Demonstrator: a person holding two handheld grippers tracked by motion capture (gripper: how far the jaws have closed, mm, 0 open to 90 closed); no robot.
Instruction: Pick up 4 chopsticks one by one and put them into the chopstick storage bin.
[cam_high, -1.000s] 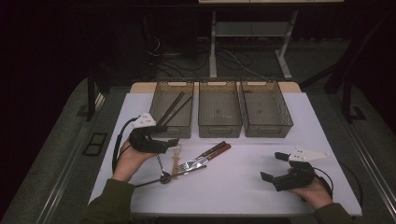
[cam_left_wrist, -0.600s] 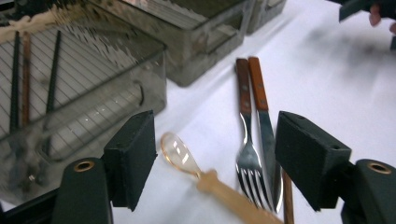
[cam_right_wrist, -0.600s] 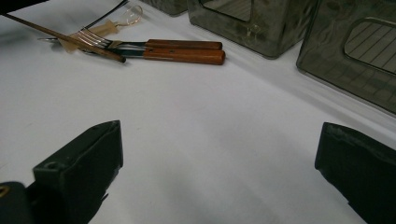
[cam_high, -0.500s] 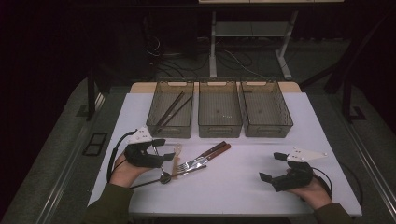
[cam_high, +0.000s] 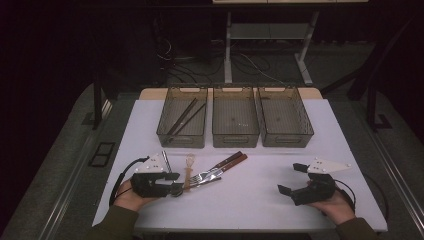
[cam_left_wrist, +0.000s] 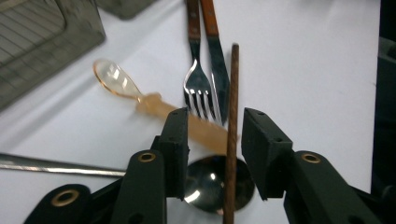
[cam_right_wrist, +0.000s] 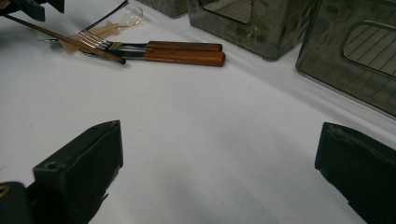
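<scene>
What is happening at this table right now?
A person sorts cutlery at a white table with a gripper in each hand. The left gripper has just been closing its jaws around a thin brown wooden chopstick in the pile with a steel fork and a translucent amber plastic spoon; the pads do not yet press on it. The right gripper rests open. Two chopsticks lie in the left smoky plastic bin.

A thin brown chopstick (cam_left_wrist: 232, 126) lay straight across the pale amber plastic spoon (cam_left_wrist: 154, 106) and a metal spoon's bowl (cam_left_wrist: 219, 184), just beside the fork (cam_left_wrist: 198, 88) tines.
</scene>
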